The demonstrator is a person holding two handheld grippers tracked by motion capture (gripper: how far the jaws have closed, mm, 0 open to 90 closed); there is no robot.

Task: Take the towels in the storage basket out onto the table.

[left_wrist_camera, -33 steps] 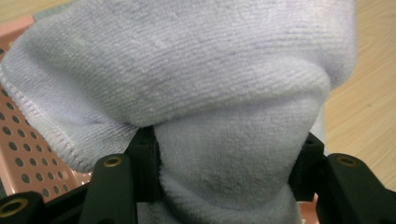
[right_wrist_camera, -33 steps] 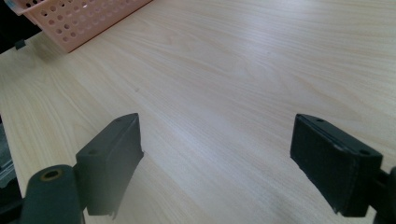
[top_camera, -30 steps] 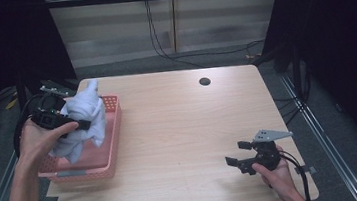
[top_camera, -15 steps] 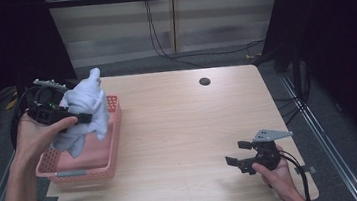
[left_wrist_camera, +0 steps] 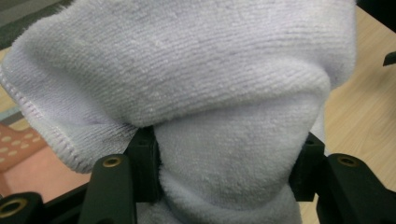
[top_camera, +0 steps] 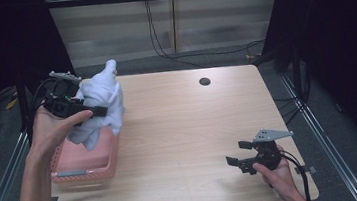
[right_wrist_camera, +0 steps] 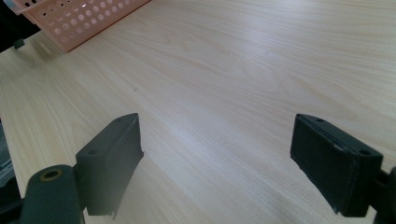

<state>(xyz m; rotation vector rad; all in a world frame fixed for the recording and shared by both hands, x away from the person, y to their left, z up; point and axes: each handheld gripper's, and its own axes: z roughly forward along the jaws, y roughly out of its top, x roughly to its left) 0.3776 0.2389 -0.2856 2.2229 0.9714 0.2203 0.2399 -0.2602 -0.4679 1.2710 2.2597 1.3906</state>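
A bunched white towel [top_camera: 100, 104] hangs above the pink basket [top_camera: 90, 161] at the table's left side. My left gripper [top_camera: 98, 110] is shut on it, and in the left gripper view the towel [left_wrist_camera: 205, 88] bulges between both pads [left_wrist_camera: 145, 168]. My right gripper [top_camera: 236, 153] rests near the table's front right corner, held by a hand. In the right gripper view its jaws stand wide apart over bare wood, with the right gripper [right_wrist_camera: 217, 163] holding nothing.
The pink perforated basket [right_wrist_camera: 74, 18] sits at the table's left edge. A dark round hole [top_camera: 204, 81] lies in the tabletop at the back. Black frame rails and cables run along the table's sides and back.
My left gripper has lifted the towel up out of the basket and carried it slightly toward the table's middle. The right gripper has stayed put.
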